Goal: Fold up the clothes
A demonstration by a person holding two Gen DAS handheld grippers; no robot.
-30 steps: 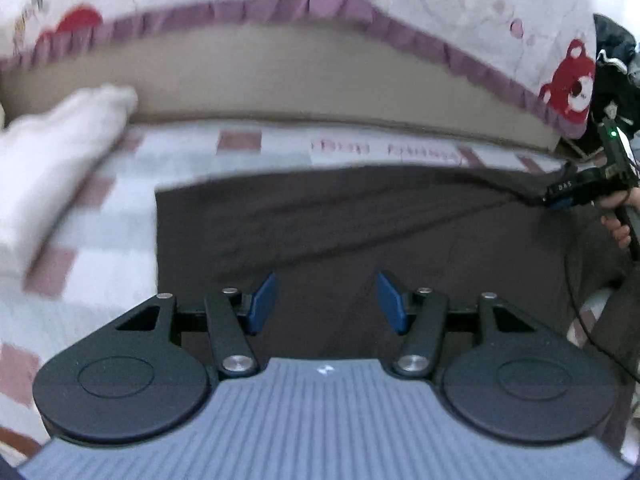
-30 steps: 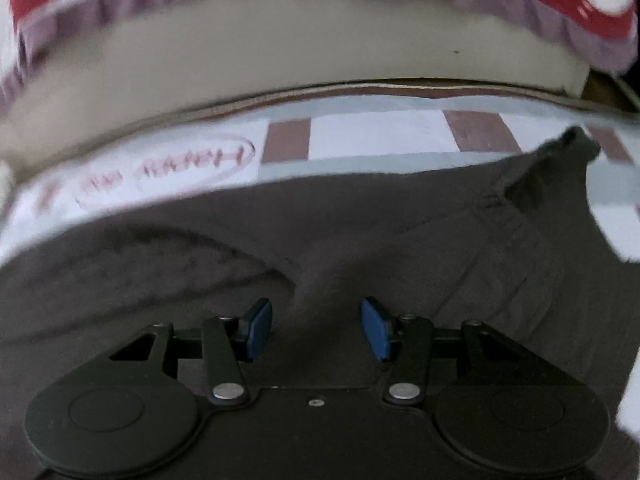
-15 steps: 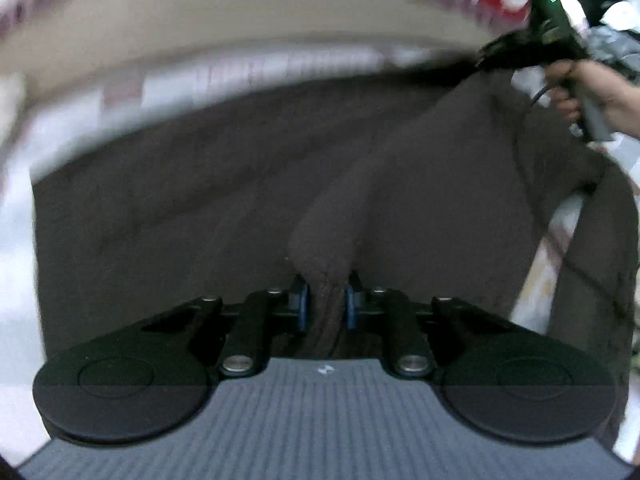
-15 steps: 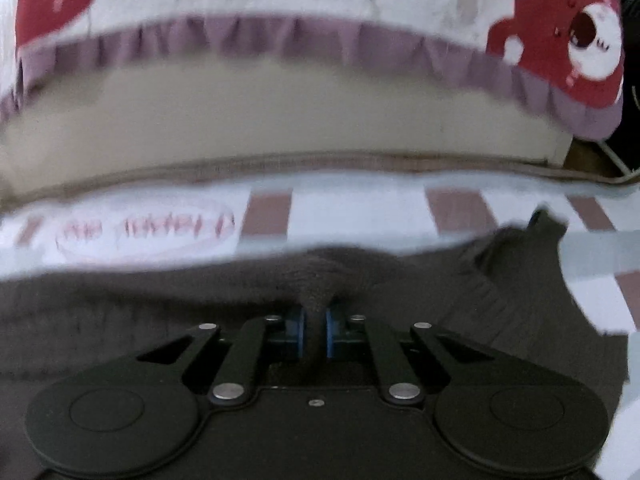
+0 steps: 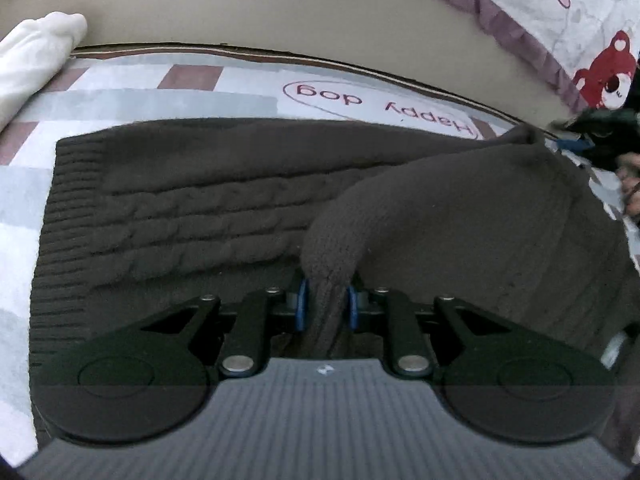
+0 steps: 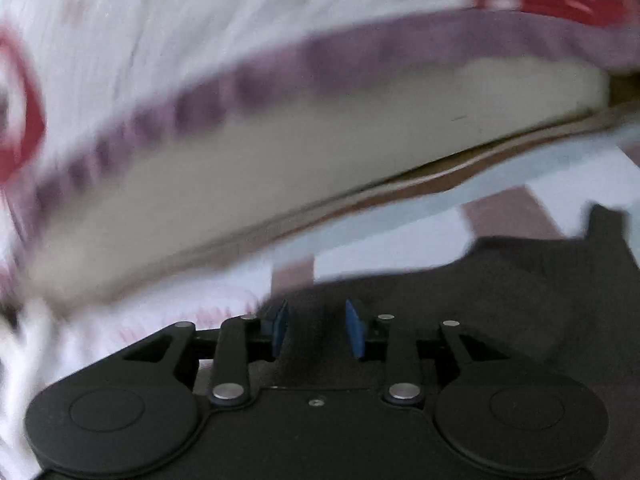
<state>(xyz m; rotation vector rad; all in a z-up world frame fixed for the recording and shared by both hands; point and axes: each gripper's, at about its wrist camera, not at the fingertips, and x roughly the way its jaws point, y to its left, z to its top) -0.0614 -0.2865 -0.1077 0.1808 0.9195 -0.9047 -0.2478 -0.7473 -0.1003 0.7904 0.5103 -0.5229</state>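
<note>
A: Nearest, left tongs (image 5: 325,306) clenched on a bunched fold of the brown sweater (image 5: 192,208), presumably to carry that flap across the cable-knit body spread on the checked sheet (image 5: 132,100).

B: Right tongs (image 6: 316,330) released, parted above the sweater's far edge; nothing between the pads.

A: Farther off, white cloth (image 5: 36,48) at far left, bear-print quilt (image 5: 568,24) beyond.

B: Right view badly blurred; sweater's right portion cut off; flap's underside hidden.

The left gripper (image 5: 324,306) is clamped tight, while the right gripper (image 6: 318,330) has its jaws parted.
</note>
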